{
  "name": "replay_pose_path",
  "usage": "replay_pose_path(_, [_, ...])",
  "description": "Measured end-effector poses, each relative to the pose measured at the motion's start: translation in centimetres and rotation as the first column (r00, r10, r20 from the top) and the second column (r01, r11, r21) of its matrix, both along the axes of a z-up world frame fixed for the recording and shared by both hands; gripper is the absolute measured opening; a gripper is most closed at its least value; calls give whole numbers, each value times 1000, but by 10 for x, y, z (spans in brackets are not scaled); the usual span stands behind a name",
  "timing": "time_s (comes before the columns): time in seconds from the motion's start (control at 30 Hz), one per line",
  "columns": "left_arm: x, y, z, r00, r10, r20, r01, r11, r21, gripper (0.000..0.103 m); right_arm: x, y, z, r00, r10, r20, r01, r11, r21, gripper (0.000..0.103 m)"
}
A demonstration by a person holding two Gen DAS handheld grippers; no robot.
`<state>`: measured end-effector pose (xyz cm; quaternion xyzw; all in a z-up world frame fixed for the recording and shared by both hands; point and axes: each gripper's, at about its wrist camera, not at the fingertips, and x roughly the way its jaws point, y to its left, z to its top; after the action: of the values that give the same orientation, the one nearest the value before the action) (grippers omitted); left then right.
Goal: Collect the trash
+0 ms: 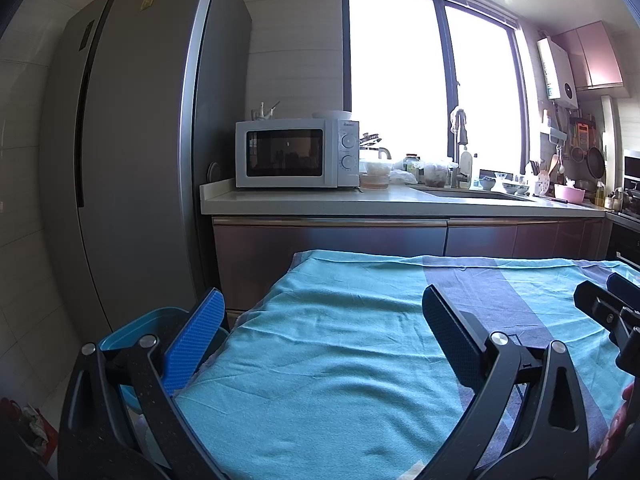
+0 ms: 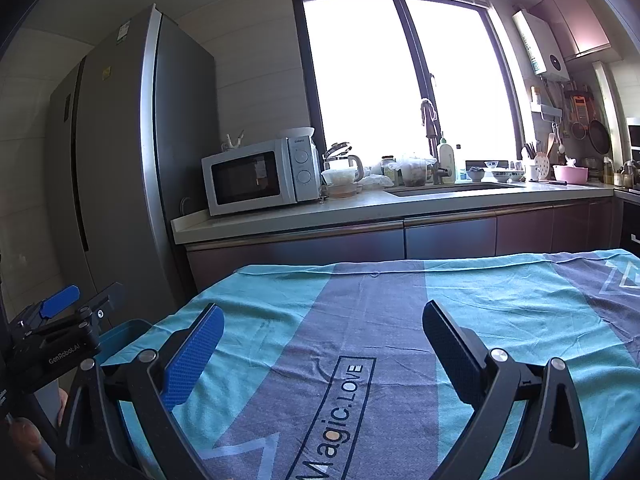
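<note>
**Both tongs spread above the covered counter, bin at its left edge**

We see a teal bin [image 1: 132, 334] standing low beside the left edge of the counter [image 1: 320, 360], partly behind our left tongs [image 1: 320, 332]. Those tongs are spread wide and hold nothing, as are our right tongs [image 2: 322, 344], poised over a teal and grey cloth [image 2: 360, 320] printed "Magic.LOVE". We cannot make out any trash on the cloth. Beyond it stand a white microwave [image 2: 260, 176], a sink [image 2: 452, 189] under the bright window [image 1: 432, 80], and a tall grey fridge [image 1: 132, 152] on the left.
</note>
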<state>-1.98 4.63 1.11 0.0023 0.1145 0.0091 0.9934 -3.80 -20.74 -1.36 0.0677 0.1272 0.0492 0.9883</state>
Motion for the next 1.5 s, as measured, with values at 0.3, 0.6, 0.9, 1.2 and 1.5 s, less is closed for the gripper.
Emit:
replay_pose_path(0.3, [1, -1, 0, 1000, -1, -1, 1, 1000, 0, 98, 0, -1, 1, 1000, 0, 1, 0, 1000, -1, 96])
replay_pose_path(0.6, [4, 0, 0, 1000, -6, -6, 6, 1000, 1, 98, 1, -1, 2, 1000, 1, 2, -1, 1000, -4, 96])
replay_pose_path(0.9, [5, 0, -1, 1000, -6, -4, 6, 1000, 1, 98, 4, -2, 3, 1000, 3, 1, -3, 1000, -5, 96])
replay_pose_path(1.2, [6, 0, -1, 1000, -7, -5, 7, 1000, 1, 98, 4, -2, 3, 1000, 3, 2, -3, 1000, -6, 96])
replay_pose_path(1.5, [5, 0, -3, 1000, -5, -3, 5, 1000, 1, 98, 5, -3, 2, 1000, 5, 1, -4, 1000, -7, 96])
